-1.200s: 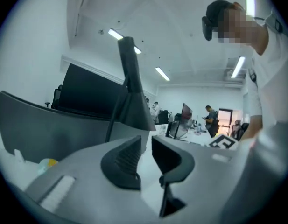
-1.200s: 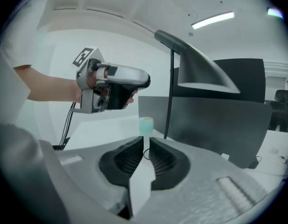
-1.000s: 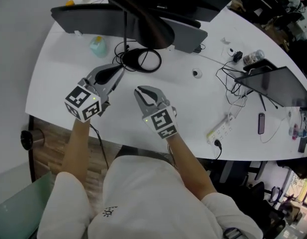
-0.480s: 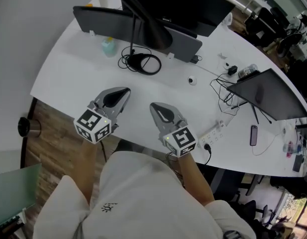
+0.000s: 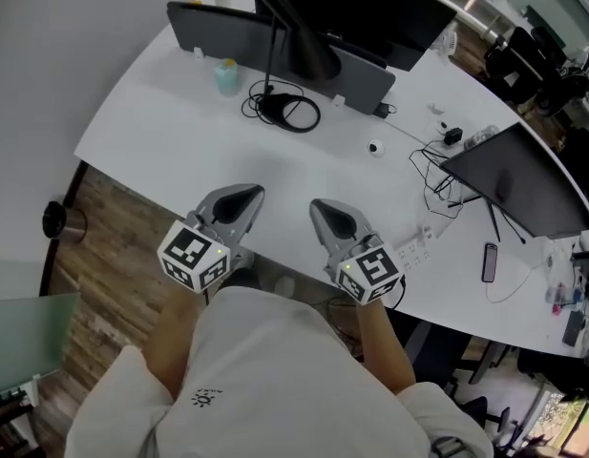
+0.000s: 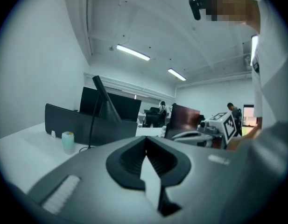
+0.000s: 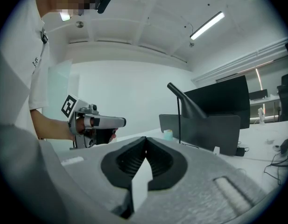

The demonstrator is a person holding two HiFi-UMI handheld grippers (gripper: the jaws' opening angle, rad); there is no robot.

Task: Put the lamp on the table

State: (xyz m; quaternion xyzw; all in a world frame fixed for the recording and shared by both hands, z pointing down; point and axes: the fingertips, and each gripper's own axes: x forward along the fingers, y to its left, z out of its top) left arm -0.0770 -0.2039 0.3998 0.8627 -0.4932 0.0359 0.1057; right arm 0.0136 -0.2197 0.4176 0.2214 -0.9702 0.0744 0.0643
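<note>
White and curved, the table (image 5: 179,151) fills an open office, and the lamp (image 5: 311,53) stands on it upright: black cone shade on a thin stem, round base flat on the top. Just behind the lamp is a dark monitor (image 5: 370,8), which likely explains the spot, since the shade leans out over the free work surface in front. Around the lamp's base lies a loose coil of cable (image 5: 296,113), probably slack left there to keep it off the working area. A small teal bottle (image 5: 226,74) sits just left of the lamp. Judging by this, the placing looks done. Both grippers hover well apart from the lamp, on its near side at the table's edge, pointing toward it, 2 tools side by side with a gap between. On the left gripper (image 5: 244,197) the jaws are pressed together on nothing. The right gripper (image 5: 325,208) has just been closing its jaws; they now meet with nothing between them.
</note>
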